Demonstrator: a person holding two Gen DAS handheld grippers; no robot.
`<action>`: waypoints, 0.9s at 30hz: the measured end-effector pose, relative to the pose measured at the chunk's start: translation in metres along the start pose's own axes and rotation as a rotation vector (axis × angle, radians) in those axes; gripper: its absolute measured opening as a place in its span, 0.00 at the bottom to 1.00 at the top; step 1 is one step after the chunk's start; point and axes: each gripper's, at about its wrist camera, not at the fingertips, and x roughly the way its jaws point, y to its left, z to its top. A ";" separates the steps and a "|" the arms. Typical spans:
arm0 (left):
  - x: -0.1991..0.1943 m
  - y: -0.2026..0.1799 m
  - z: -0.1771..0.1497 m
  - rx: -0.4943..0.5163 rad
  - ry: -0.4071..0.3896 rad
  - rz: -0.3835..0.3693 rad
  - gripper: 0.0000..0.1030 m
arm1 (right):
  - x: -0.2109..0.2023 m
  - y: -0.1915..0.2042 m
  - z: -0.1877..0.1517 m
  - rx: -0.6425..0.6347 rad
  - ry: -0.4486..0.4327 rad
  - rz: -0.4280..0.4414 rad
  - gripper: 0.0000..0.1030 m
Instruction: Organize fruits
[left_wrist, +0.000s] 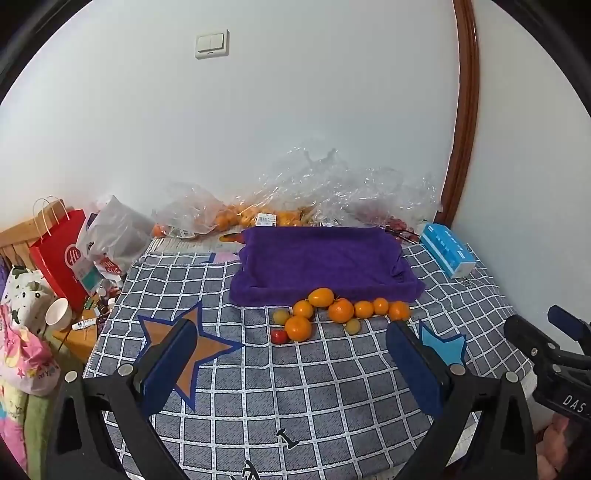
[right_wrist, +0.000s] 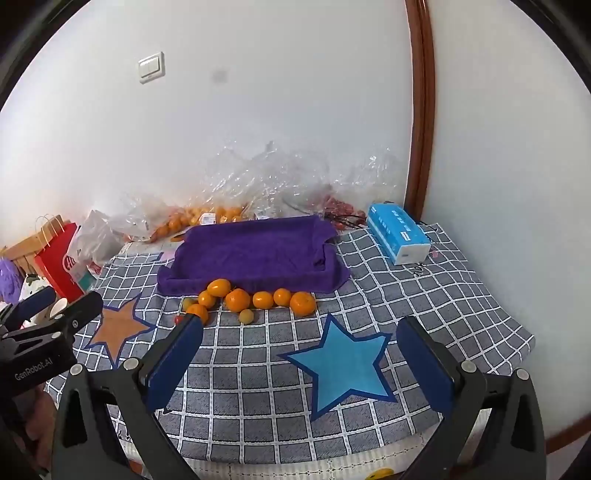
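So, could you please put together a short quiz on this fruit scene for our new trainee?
1. True or false: the purple tray already holds some of the loose fruit.
2. Multiple choice: where does the red tomato lie in the left wrist view? A) at the near left end of the fruit cluster B) inside the tray C) beside the blue tissue box
3. Fill in: both the left tool and the right tool are ____ and hold nothing.

Key: 1 false, since the oranges lie on the checked cloth in front of the tray; 2 A; 3 open.
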 end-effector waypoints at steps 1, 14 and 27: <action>0.001 0.000 -0.001 0.001 0.001 -0.002 1.00 | -0.001 0.000 0.000 -0.001 -0.001 -0.001 1.00; 0.001 -0.002 -0.007 -0.004 -0.001 0.000 1.00 | -0.005 0.002 0.000 0.001 -0.011 0.012 1.00; 0.001 -0.001 -0.006 -0.002 -0.002 -0.001 1.00 | -0.006 0.002 -0.003 -0.005 -0.014 0.008 1.00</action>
